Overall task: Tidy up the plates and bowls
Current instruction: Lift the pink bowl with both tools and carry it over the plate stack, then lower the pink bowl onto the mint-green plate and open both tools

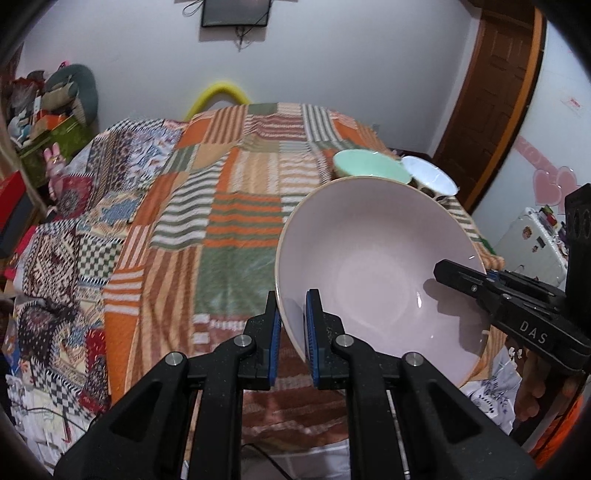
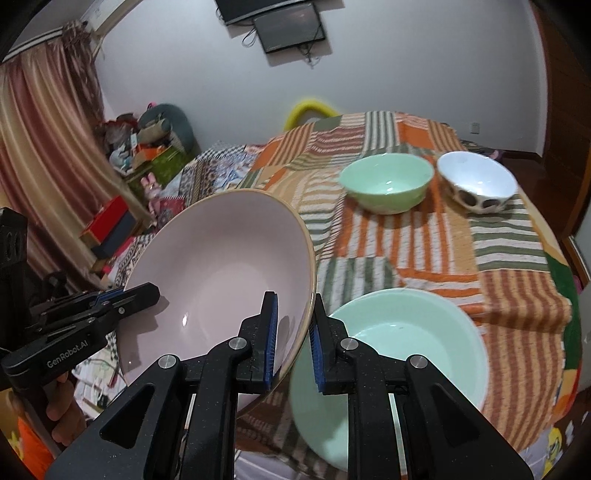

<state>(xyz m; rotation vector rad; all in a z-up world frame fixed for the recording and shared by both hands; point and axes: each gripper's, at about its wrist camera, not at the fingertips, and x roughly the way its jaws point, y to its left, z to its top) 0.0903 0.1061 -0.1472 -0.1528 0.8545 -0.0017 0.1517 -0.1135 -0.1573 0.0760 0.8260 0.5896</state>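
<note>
At the bottom centre of the left wrist view, the left gripper (image 1: pixel 292 325) pinches the near rim of a large, pale pink ceramic bowl (image 1: pixel 373 266), one blue pad outside the wall and one inside, so the bowl hangs tilted above the patchwork striped cloth (image 1: pixel 207 206). In the right wrist view the right gripper (image 2: pixel 293 332) clamps the opposite rim of the same bowl in the same way, one finger inside and one outside. Just right of it, low in that frame, a wide mint-green shallow bowl (image 2: pixel 399 354) rests on the cloth at the near edge. Farther back, toward the upper right, a smaller mint-green bowl (image 2: pixel 386 182) sits beside a white bowl with dark spots (image 2: pixel 476 181), near each other. A dark wall screen (image 2: pixel 291 29) hangs at the top.
</note>
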